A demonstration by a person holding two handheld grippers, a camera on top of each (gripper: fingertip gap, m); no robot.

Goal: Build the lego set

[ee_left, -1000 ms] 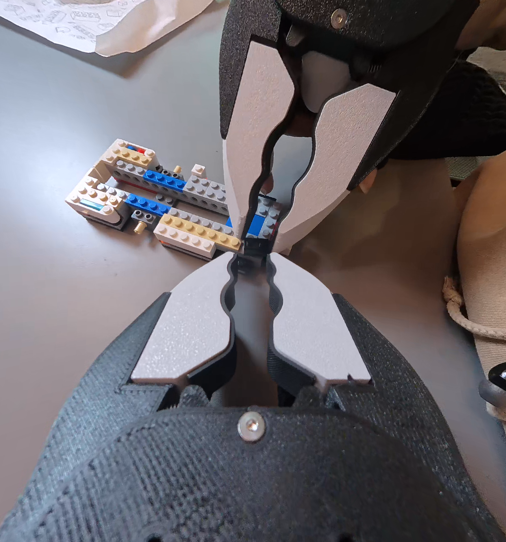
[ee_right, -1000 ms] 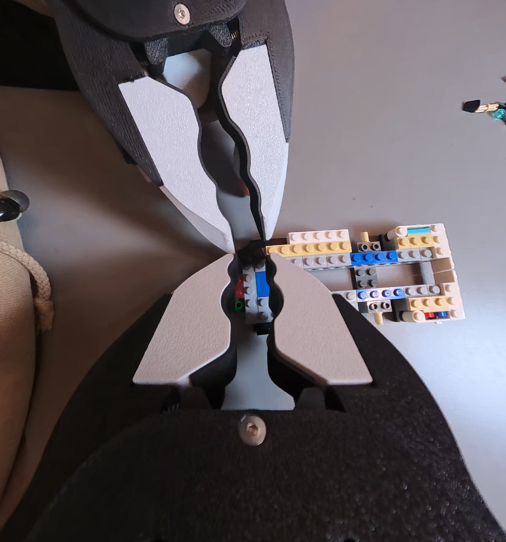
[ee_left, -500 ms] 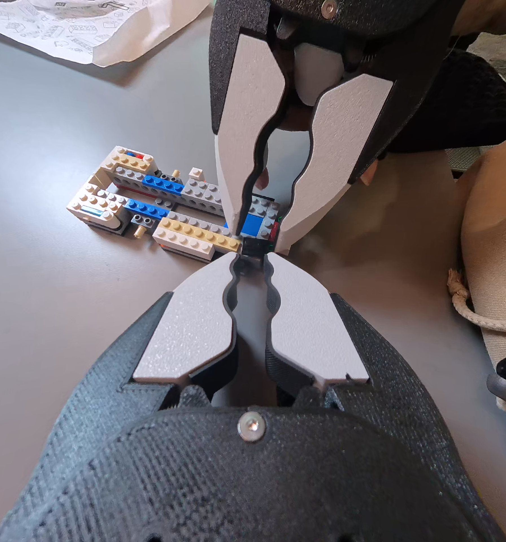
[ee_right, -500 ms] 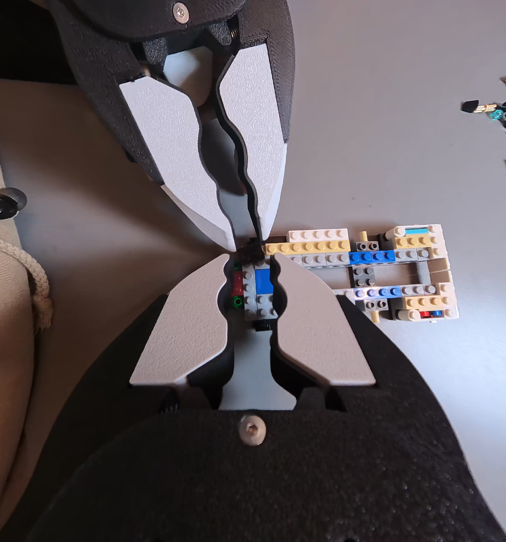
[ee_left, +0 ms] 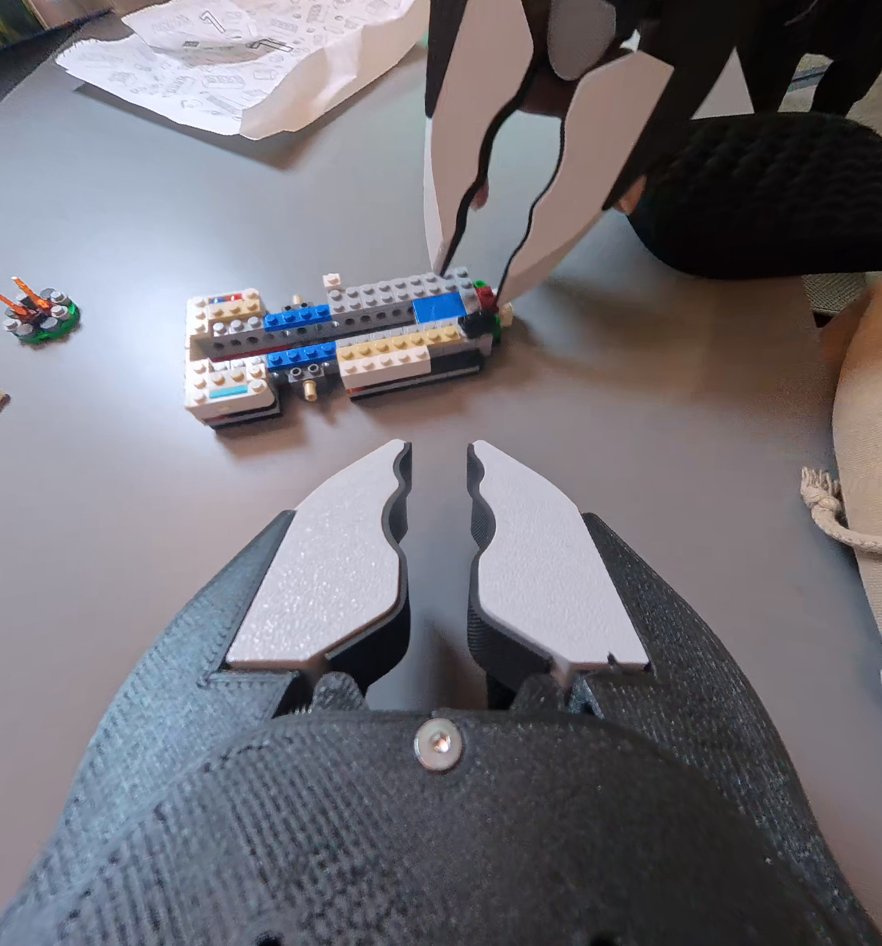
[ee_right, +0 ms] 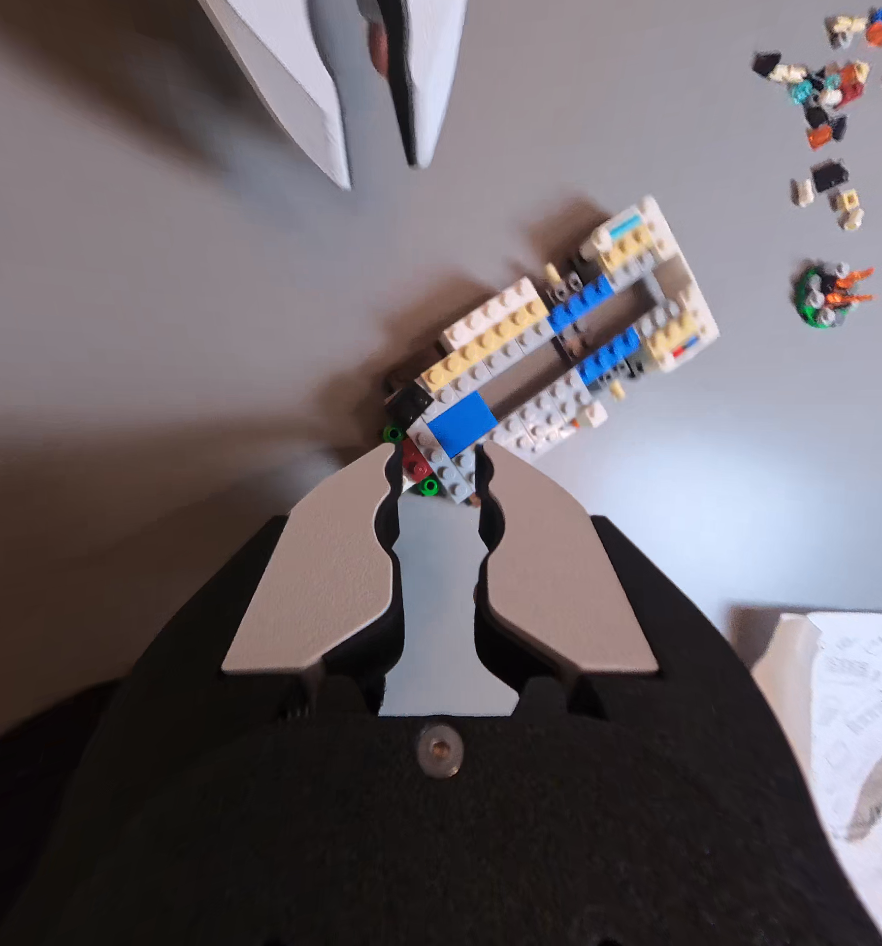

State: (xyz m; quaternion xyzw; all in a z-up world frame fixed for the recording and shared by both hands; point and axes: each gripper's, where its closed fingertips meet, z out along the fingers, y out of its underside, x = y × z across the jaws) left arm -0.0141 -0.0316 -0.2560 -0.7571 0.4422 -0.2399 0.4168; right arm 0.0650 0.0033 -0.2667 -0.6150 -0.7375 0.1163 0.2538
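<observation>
A long brick model (ee_left: 357, 332) of grey, blue, tan and white bricks lies flat on the grey table (ee_left: 121, 486). My left gripper (ee_left: 438, 450) is open and empty, a short way in front of the model. My right gripper (ee_right: 433, 453) is open; its fingertips straddle the model's (ee_right: 556, 348) end, beside a red brick (ee_right: 415, 468) and a grey brick (ee_right: 459, 476). The left wrist view shows the right gripper (ee_left: 472, 286) coming down from above onto that end. The right wrist view shows the left gripper (ee_right: 382, 174) apart from the model.
A printed paper sheet (ee_left: 234, 66) lies at the back, and shows in the right wrist view (ee_right: 848, 716). A round green piece with orange spikes (ee_left: 39, 317) and several small loose pieces (ee_right: 827, 92) lie beyond the model. Beige fabric with a cord (ee_left: 873, 460) is at the right edge.
My left gripper let go of the black part at the model's end, opened and drew back. My right gripper's fingers widened and turned relative to the model.
</observation>
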